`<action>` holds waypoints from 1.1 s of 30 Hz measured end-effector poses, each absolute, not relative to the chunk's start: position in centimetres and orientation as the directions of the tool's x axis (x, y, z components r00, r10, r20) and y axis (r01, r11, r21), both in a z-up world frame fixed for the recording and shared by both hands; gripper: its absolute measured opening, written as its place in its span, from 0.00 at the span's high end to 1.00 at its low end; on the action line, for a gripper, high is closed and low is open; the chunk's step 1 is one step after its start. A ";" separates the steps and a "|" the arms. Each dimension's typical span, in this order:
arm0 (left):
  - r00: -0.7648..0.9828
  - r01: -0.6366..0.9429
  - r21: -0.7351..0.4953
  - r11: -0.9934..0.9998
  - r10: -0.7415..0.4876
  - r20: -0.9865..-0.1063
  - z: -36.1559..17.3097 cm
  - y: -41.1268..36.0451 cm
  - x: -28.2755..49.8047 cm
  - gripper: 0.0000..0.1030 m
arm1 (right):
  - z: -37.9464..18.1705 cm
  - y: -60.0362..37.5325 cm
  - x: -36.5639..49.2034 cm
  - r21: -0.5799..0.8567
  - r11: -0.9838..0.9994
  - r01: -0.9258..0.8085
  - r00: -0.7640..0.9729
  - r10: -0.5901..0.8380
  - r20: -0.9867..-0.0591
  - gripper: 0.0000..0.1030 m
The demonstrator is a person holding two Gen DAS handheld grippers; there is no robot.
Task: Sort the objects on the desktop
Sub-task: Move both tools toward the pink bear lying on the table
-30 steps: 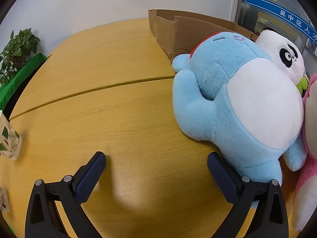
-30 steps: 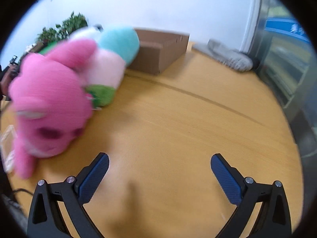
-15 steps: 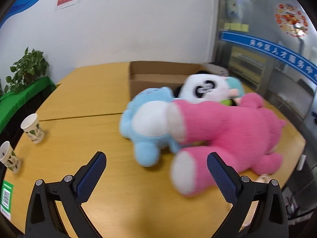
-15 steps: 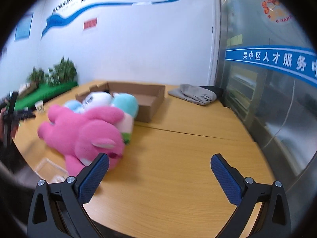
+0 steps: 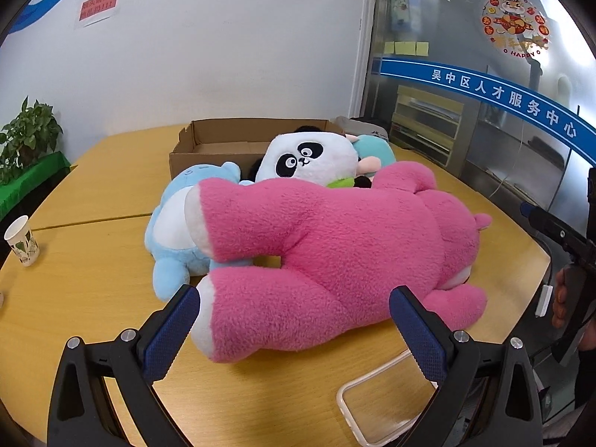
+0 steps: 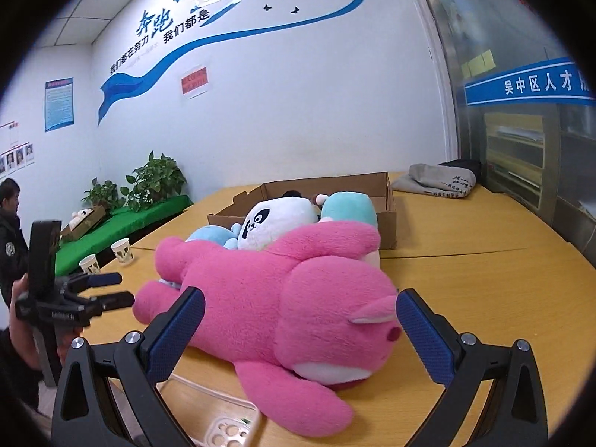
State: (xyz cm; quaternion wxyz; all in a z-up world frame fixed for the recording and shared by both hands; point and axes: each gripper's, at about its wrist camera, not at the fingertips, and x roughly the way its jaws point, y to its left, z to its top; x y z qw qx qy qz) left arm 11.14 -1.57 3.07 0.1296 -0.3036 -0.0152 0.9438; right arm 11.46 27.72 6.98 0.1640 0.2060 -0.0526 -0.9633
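A big pink plush bear [image 5: 335,253] lies on its side on the wooden table [image 5: 93,298], also in the right wrist view [image 6: 283,298]. Behind it lie a light blue plush [image 5: 175,231], a panda plush [image 5: 313,160] and a teal plush [image 5: 372,149], in front of an open cardboard box [image 5: 223,141]. My left gripper [image 5: 294,331] is open and empty, at the bear's feet end. My right gripper [image 6: 298,335] is open and empty, at the bear's head end. Neither touches the bear.
A clear phone case [image 5: 383,402] lies at the table's near edge. Paper cups [image 5: 20,240] stand at the left edge, two in the right wrist view [image 6: 123,251]. Folded grey clothing [image 6: 439,182] lies at the back right. A person [image 6: 7,231] stands left.
Both grippers have pulled back and up from close over the table. The whole pile of plush toys and the box now show. Both stay open.
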 end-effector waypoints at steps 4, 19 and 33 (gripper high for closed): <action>-0.782 -0.199 -0.096 -0.975 0.217 -0.584 2.6 -1.4 10.1 0.00 | 6.8 26.4 10.8 0.175 -0.948 0.267 -0.849 -0.317 -0.422 0.00; -0.776 -0.162 -0.059 -0.985 0.164 -0.609 2.6 -0.4 7.7 0.00 | 5.3 24.1 8.9 0.113 -0.973 0.199 -0.829 -0.229 -0.511 0.00; -0.706 -0.205 -0.150 -0.967 0.252 -0.662 0.3 -3.1 5.8 0.00 | 4.5 27.1 7.3 0.146 -0.972 0.184 -0.823 -0.234 -0.517 0.00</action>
